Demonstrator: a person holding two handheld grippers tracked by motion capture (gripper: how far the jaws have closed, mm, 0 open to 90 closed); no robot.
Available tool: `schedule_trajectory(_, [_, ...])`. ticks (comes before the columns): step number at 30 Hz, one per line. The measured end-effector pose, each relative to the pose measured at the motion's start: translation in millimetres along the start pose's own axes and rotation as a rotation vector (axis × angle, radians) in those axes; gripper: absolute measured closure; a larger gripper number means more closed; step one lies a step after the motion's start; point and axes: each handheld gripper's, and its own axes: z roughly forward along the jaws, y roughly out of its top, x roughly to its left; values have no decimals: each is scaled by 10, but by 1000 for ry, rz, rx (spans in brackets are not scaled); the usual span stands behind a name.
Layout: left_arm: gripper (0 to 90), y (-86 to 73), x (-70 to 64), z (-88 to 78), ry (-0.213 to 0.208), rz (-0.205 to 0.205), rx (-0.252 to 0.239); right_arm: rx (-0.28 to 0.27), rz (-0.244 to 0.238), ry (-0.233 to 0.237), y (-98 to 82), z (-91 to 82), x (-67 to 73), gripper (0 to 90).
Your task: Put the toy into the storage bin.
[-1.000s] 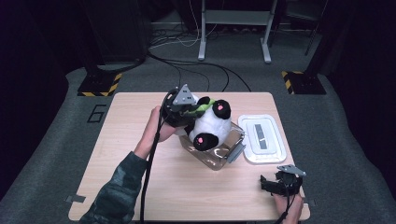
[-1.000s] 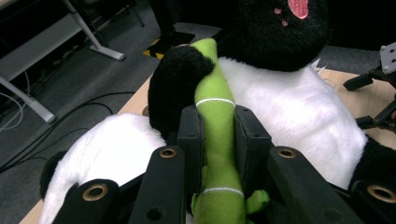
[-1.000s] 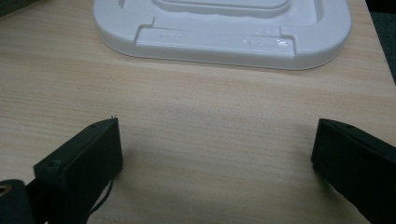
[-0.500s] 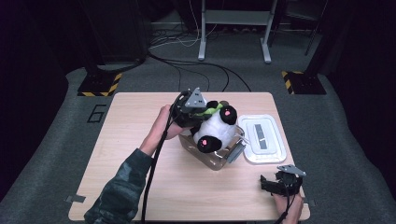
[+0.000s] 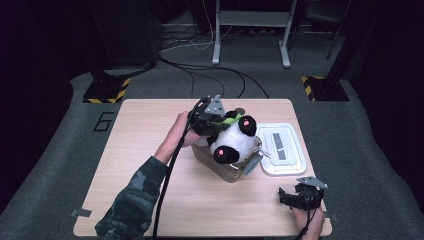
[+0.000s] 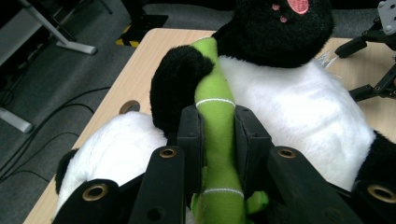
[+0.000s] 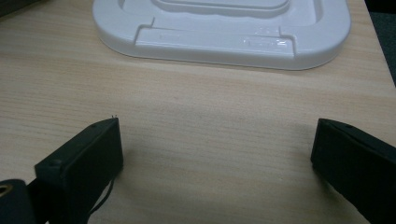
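Sleeve (image 5: 131, 200) in camouflage cloth at near left, reaching up across the wooden table (image 5: 140, 130). Left gripper (image 5: 216, 119) just left of centre, clamped tight on a green bamboo stalk (image 6: 217, 126) stitched to the panda toy (image 5: 233, 139); both black pads pressed against the stalk in the left gripper view. Panda toy at mid-table, tilted, partly inside a clear box (image 5: 231, 170), one black foot with a pink sole turned toward the near edge. White lid (image 5: 284, 150) flat on the table, just right of the box. Right gripper (image 5: 300, 196) at the near right corner, low over bare wood, well apart from box and toy, jaws spread wide with nothing between them; lid (image 7: 219, 28) beyond its jaws.
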Motion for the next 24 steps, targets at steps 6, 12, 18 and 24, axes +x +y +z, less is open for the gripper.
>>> schedule_trajectory(6, [747,-21,17,90,-13,-13,28,-1,1,-2,0,-1,0,15])
schedule_trajectory(12, [747,-24,23,154,-13,-13,38,-1,1,-3,-1,-2,0,17])
schedule_trajectory(18, [746,-12,15,246,-17,0,55,-2,-1,-3,-1,-2,-2,18])
schedule_trajectory(24, [745,-19,8,307,-24,3,66,-3,-2,-4,-1,-3,-3,20])
